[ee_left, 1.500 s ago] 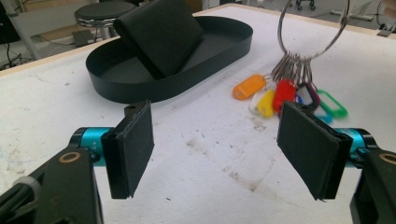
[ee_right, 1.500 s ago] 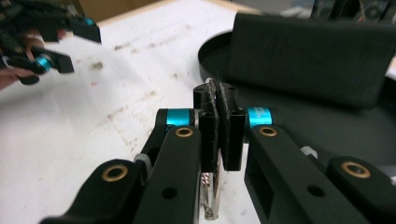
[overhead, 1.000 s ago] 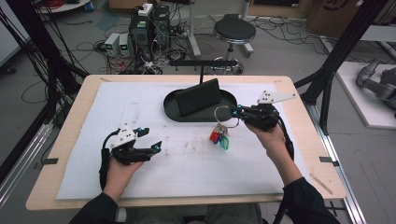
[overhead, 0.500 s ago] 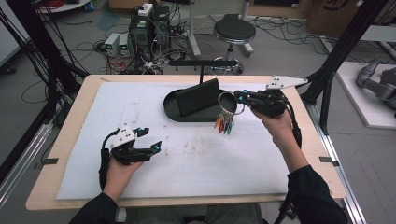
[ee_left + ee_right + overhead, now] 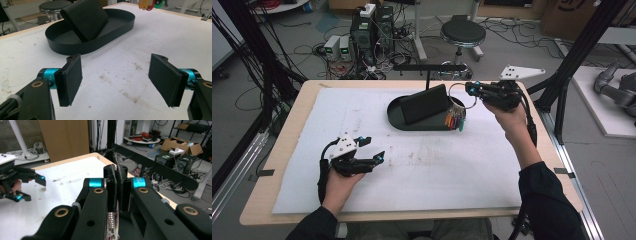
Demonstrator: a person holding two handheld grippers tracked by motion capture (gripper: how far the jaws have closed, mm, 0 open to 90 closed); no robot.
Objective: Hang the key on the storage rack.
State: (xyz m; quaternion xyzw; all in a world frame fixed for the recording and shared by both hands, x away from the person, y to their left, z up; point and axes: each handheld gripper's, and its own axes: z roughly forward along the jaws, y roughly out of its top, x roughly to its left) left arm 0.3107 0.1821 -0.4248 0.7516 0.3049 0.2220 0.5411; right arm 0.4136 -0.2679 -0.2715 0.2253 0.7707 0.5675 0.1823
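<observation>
The right gripper (image 5: 469, 90) has its fingers pinched tight on a thin, shiny metal key ring (image 5: 457, 96), and bright plastic tags (image 5: 455, 121) hang from it over the end of the smooth black oval tray (image 5: 398, 119). The left gripper (image 5: 374, 152) rests low on the white, smudged desk (image 5: 437, 170) with its flat black fingers spread wide and nothing between them. A black wallet (image 5: 424, 104) leans in the tray, and the tags are too small to tell apart.

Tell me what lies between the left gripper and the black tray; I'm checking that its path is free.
In the left gripper view, bare white mat with faint smudges runs from the open left gripper to the black tray.
</observation>
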